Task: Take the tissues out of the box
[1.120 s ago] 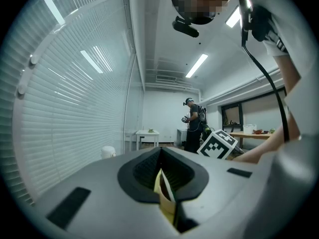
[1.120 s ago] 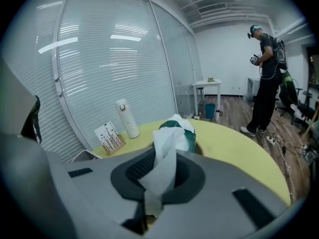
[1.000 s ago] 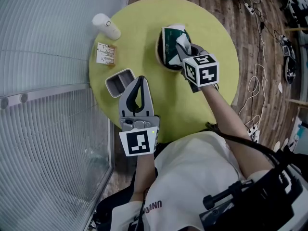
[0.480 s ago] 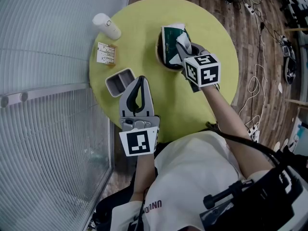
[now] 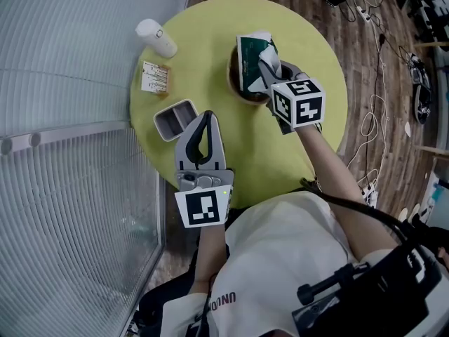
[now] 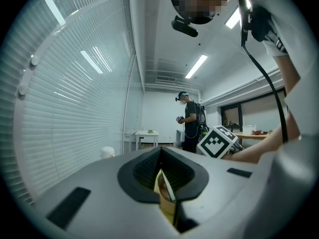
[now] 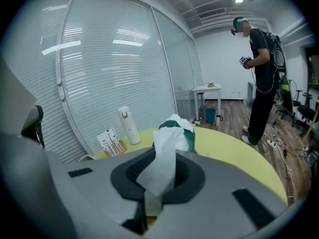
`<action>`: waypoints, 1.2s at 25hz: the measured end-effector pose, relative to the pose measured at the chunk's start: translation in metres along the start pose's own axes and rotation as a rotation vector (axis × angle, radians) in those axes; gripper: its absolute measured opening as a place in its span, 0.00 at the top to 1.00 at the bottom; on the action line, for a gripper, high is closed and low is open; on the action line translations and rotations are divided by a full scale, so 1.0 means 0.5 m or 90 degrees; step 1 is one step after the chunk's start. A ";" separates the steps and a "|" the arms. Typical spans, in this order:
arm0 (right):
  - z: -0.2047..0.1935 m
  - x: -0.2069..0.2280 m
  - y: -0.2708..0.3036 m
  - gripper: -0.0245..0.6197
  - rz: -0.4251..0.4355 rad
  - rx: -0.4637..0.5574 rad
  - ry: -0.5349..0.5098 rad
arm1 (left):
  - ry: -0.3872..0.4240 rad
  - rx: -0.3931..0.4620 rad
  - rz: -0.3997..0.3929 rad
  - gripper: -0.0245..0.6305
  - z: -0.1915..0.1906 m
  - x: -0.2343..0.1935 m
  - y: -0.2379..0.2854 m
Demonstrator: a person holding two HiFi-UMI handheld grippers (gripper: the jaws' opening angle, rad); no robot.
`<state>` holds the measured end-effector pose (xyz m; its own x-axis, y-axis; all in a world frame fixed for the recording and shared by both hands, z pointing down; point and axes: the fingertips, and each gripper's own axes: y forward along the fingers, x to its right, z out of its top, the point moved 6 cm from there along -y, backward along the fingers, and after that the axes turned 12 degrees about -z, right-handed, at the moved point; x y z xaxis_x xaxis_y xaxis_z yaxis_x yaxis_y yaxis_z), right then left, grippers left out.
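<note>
My right gripper (image 5: 269, 67) pinches a tissue (image 7: 162, 158) that runs to the box (image 5: 248, 60) just ahead. My left gripper (image 5: 203, 120), nearer me, seems clenched and empty.

White bottle (image 5: 156, 38); perhaps a card holder (image 5: 154, 78); grey tray (image 5: 175, 120) on yellow table (image 5: 210, 41)

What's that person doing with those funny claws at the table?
A person at the round yellow-green table holds a claw in each hand. The right claw is shut on a white tissue that sticks out of the green tissue box, so the tissue is not fully out yet. The left claw is shut and empty, held over the table's near side by a grey rectangular tray.
</note>
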<state>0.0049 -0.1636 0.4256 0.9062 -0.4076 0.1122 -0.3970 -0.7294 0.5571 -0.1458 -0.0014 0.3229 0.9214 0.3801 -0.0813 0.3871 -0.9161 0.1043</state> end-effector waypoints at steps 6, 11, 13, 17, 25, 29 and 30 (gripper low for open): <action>0.003 -0.003 -0.005 0.91 0.004 0.004 -0.002 | 0.001 0.001 -0.002 0.94 0.001 0.001 -0.001; 0.007 -0.006 -0.010 0.91 0.006 0.009 0.000 | 0.001 0.001 -0.001 0.94 0.000 -0.001 -0.005; 0.008 -0.007 -0.012 0.91 0.008 0.012 0.001 | 0.002 0.002 -0.001 0.94 0.000 -0.001 -0.006; 0.011 -0.007 -0.018 0.91 0.008 0.017 0.000 | 0.002 0.003 -0.001 0.94 0.000 0.001 -0.007; 0.013 -0.003 -0.035 0.91 0.006 0.027 -0.001 | 0.007 0.007 -0.004 0.94 0.007 0.013 -0.010; 0.015 -0.004 -0.044 0.91 0.006 0.030 -0.002 | 0.005 0.010 -0.006 0.94 0.010 0.018 -0.012; 0.016 -0.005 -0.046 0.91 0.006 0.032 -0.002 | 0.005 0.012 -0.007 0.94 0.012 0.019 -0.012</action>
<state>0.0107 -0.1504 0.4060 0.9017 -0.4170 0.1144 -0.4129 -0.7516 0.5145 -0.1394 0.0073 0.3157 0.9173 0.3913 -0.0743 0.3968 -0.9140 0.0850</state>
